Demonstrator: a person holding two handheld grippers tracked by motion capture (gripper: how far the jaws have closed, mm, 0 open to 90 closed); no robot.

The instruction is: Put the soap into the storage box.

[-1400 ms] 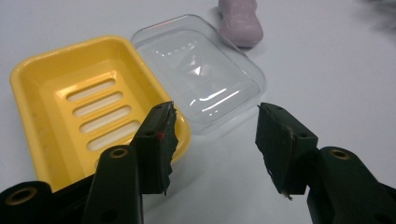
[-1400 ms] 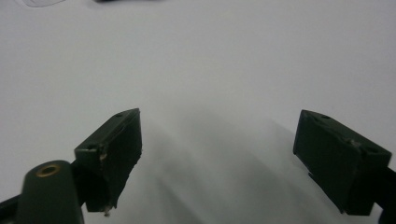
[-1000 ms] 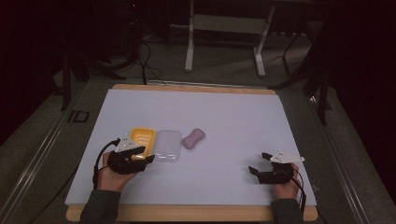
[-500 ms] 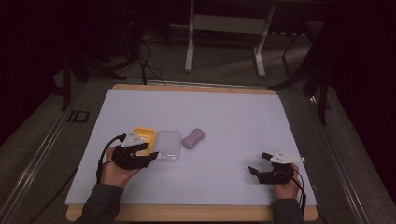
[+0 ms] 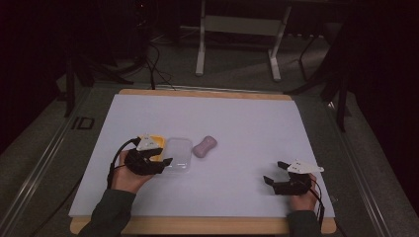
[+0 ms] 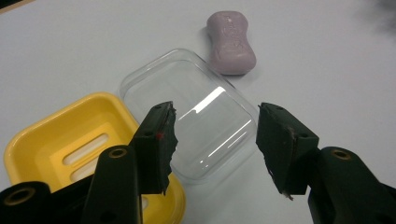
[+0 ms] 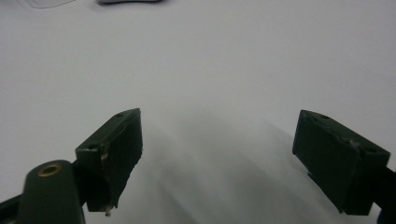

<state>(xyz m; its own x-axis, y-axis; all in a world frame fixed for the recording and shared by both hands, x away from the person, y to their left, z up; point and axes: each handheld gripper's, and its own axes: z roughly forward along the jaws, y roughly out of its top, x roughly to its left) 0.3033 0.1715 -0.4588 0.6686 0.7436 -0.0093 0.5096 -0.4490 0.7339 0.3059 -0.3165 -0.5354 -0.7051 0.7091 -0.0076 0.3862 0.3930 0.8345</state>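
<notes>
The clear lid point(image 6: 194, 123) lay on the table's point(image 5: 247, 123) near-left part, between the yellow soap dish point(image 6: 65, 140) and the pink soap point(image 6: 231, 42), apparently touching the dish. The left gripper point(image 6: 215, 140) hovered over it, jaws apart, empty. The right gripper point(image 7: 219, 154) stood near right, open.

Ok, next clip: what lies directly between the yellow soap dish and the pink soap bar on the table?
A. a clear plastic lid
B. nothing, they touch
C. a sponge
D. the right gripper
A: the clear plastic lid lies flat between the yellow soap dish and the pink soap bar, as the left gripper view shows.
</notes>
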